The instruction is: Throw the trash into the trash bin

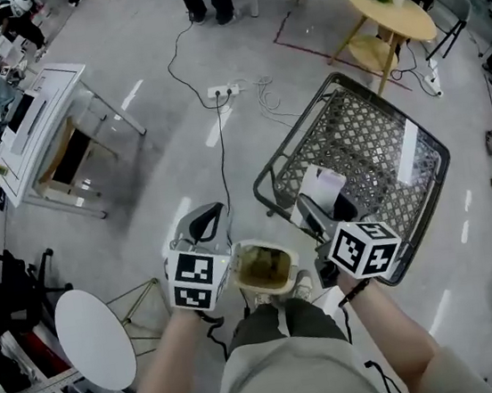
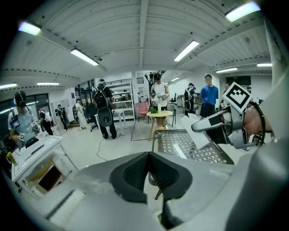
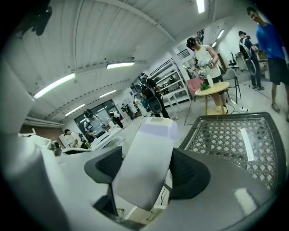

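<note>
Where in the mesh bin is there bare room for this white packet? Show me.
Free: the mesh bin floor left of the white strip, up to the far rim. Crowded: the near corner, under the white packet.

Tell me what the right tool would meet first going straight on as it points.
Probably the black mesh bin: the right tool, shut on a white piece of trash, aims over its near rim into it; depth is unclear.
</note>
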`<move>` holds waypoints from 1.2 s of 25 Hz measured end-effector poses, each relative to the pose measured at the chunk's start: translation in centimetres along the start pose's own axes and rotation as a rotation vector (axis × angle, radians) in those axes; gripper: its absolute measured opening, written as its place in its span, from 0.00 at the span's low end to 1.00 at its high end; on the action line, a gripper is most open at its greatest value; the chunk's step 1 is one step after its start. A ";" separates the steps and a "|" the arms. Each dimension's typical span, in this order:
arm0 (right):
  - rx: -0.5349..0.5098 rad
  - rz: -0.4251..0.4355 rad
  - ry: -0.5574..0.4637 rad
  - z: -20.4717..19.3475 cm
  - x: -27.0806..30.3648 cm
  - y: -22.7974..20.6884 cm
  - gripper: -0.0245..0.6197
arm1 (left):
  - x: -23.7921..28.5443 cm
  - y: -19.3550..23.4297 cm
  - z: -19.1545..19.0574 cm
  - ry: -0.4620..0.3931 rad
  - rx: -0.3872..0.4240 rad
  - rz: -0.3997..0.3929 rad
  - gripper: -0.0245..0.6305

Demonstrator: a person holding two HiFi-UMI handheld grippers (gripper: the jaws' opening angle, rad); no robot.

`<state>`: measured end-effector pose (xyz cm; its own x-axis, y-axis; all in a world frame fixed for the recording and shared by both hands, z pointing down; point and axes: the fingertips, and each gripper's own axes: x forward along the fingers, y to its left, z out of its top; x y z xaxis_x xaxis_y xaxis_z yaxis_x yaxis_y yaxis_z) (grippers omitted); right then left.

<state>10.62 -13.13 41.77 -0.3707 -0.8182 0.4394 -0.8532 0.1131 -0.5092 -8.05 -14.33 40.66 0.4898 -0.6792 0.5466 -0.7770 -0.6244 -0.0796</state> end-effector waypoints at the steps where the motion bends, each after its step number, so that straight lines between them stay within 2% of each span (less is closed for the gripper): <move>1: -0.007 0.013 0.025 -1.0 0.4 0.5 0.55 | -0.4 0.4 -0.8 0.012 -0.011 0.011 0.04; 12: -0.105 0.033 0.340 -15.0 5.5 0.1 0.55 | -2.4 2.6 -11.6 0.148 -0.149 0.081 0.04; 17: -0.169 0.036 0.469 -21.6 7.2 -0.9 0.55 | -1.6 2.3 -17.5 0.214 -0.218 0.075 0.04; 24: -0.243 0.061 0.682 -33.0 9.2 -2.6 0.54 | -0.9 2.6 -25.5 0.293 -0.287 0.074 0.04; 30: -0.257 0.063 0.839 -42.4 9.7 -5.2 0.54 | 0.4 2.9 -32.0 0.362 -0.334 0.078 0.04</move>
<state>-4.12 2.30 80.04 -0.4812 -0.1331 0.8664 -0.8407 0.3500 -0.4132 -22.75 -4.01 67.32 0.3026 -0.5040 0.8089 -0.9190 -0.3792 0.1075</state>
